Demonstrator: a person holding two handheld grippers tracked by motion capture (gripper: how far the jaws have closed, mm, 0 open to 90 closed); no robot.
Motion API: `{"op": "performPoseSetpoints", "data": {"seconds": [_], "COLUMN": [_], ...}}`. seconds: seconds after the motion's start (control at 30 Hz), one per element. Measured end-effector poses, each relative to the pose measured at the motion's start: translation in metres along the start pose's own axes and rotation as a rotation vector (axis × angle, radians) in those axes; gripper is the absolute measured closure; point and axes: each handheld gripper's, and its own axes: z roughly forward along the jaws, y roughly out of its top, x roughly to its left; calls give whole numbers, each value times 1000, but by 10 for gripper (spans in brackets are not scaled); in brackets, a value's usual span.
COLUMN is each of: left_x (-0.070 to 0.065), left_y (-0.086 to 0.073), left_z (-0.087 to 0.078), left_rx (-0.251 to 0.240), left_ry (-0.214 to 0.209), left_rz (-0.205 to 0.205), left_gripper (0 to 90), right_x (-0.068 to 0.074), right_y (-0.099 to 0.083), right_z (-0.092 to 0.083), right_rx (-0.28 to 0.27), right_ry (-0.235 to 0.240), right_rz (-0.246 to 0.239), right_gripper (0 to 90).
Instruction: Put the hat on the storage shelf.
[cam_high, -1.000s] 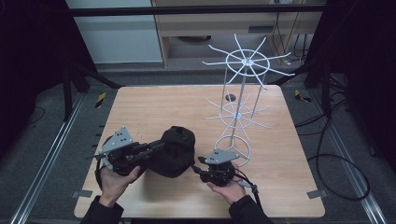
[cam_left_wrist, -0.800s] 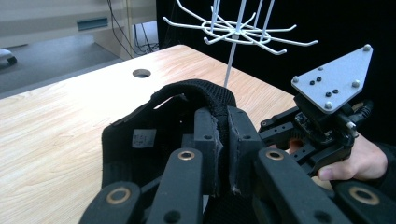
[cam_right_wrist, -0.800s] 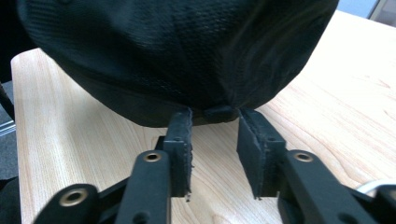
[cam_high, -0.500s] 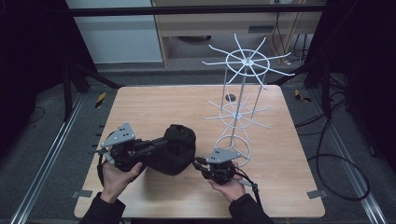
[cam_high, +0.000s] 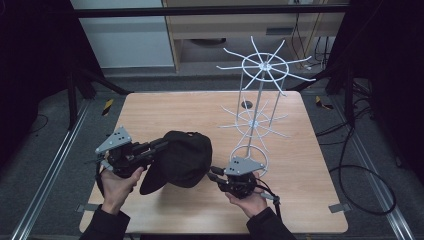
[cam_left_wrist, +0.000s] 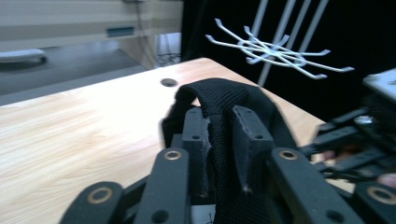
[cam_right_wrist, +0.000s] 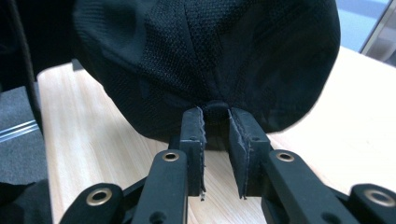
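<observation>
- We hold a black cap (cam_high: 182, 160) between two claws at lower centre of the high view, raised just off the bench (cam_high: 300, 150).
- The left claw (cam_left_wrist: 219, 130) pinches a band of the cap's mesh edge; in the left gripper view the fabric runs up between both pads. Its jaws have just been easing apart, yet the fabric remains between them.
- The right claw (cam_right_wrist: 215, 123) has its pads on either side of the small button at the cap's crown, in the centre of the right gripper view. Its jaws have just been closing onto it, and the pads appear to nip it.
- The white wire rack (cam_high: 260, 95) stands in the upper right of the high view, well apart from the cap, with spoked hooks at two levels.
- We judge the step in hand to be lifting the cap toward a hook on the rack.
- To do this well, we tighten the left pinch before moving; a loosening grip on thin mesh may slip.
- We raise both hands together so the crown is not pulled.
- We approach a lower spoke from its free end, keeping the cap's opening toward the hook.
</observation>
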Motion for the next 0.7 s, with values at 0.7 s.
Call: {"op": "performPoseSetpoints", "data": {"seconds": [0.7], "left_x": [36], "left_y": [-25], "left_z": [-31], "left_rx": [35], "left_ry": [272], "left_rz": [-39], "left_gripper": [693], "right_x": [18], "right_y": [40], "right_z": [20], "right_rx": [3], "right_ry": [-47], "right_rz": [-22], "right_gripper": [900]}}
